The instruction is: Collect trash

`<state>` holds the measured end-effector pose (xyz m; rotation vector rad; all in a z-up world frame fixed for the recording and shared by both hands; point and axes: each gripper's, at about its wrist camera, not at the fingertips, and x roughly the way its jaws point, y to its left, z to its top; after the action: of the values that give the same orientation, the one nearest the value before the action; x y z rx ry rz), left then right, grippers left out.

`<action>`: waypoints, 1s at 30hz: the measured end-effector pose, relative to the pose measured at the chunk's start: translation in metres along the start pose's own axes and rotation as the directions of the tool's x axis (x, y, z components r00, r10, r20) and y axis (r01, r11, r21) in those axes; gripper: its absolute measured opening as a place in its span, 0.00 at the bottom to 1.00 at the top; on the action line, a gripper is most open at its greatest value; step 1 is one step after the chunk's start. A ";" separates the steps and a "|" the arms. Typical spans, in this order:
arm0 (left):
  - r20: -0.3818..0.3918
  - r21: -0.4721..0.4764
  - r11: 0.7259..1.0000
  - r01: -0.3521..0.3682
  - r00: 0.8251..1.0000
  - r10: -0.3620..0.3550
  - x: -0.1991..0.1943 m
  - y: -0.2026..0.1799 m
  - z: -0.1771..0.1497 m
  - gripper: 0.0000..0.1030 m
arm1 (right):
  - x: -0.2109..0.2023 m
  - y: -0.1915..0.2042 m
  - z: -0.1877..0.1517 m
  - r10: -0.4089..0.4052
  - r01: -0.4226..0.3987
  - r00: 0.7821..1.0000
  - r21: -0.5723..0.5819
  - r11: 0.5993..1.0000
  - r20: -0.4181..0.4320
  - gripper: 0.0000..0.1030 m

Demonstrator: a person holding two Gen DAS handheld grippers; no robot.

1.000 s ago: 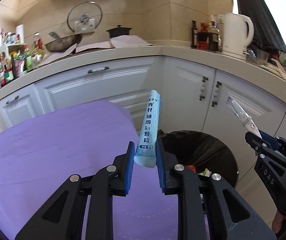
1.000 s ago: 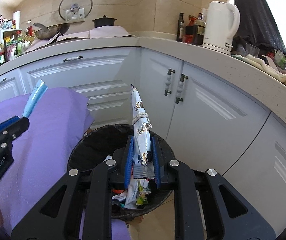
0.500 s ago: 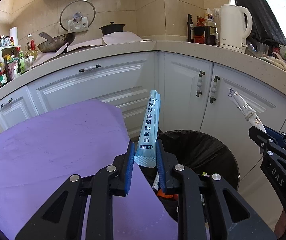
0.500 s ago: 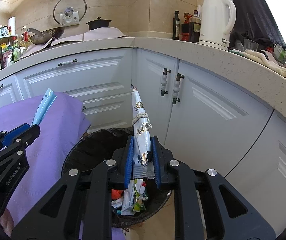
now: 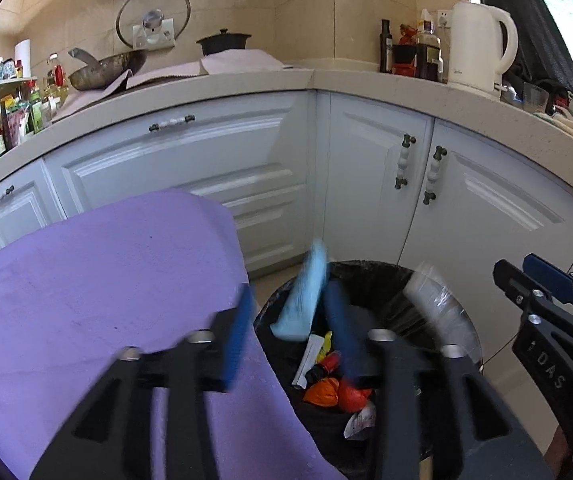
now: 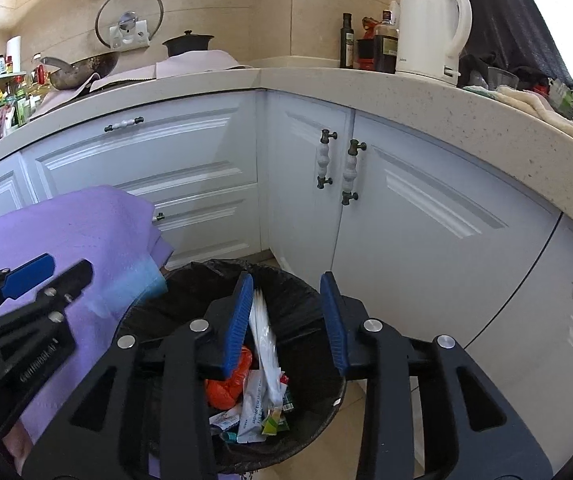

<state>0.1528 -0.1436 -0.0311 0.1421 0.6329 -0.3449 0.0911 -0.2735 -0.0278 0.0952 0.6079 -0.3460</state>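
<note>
A pale blue sachet (image 5: 300,300) drops, blurred, between the left gripper (image 5: 290,332)'s parted fingers, at the 9 o'clock rim of the black-lined trash bin (image 5: 370,272). A white wrapper (image 6: 264,332) falls between the right gripper (image 6: 286,316)'s spread fingers, over the bin's middle. Both grippers grip nothing. Crumpled wrappers, orange among them, already lie inside. A purple cloth (image 5: 98,280) covers the desk at 9 o'clock, touching the bin's edge; white cabinets (image 6: 406,220) stand behind. Risk, as I judge it: the blue sachet, released so near the rim, could clip it and land on the cloth or floor.
</note>
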 end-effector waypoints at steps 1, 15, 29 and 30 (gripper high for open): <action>0.003 -0.003 1.000 -0.002 1.000 0.002 0.000 0.001 0.000 0.51 | -0.001 0.000 0.000 -0.003 0.003 1.000 0.000 1.000 0.003 0.33; 0.026 -0.011 1.000 -0.027 0.999 0.027 -0.011 0.006 0.001 0.67 | -0.006 -0.003 -0.002 -0.032 0.033 0.999 0.011 0.999 -0.006 0.50; 0.078 -0.012 0.998 -0.055 0.995 0.056 -0.049 0.020 -0.001 0.79 | -0.044 -0.005 0.000 -0.074 0.073 0.997 0.028 0.997 0.036 0.69; 0.082 -0.011 0.998 -0.055 0.995 0.055 -0.054 0.022 -0.001 0.79 | -0.048 -0.005 -0.001 -0.077 0.076 0.996 0.026 0.997 0.041 0.70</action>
<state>0.1196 -0.1087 0.0011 0.1359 0.5478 -0.2932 0.0525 -0.2637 -0.0006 0.0886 0.5669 -0.4285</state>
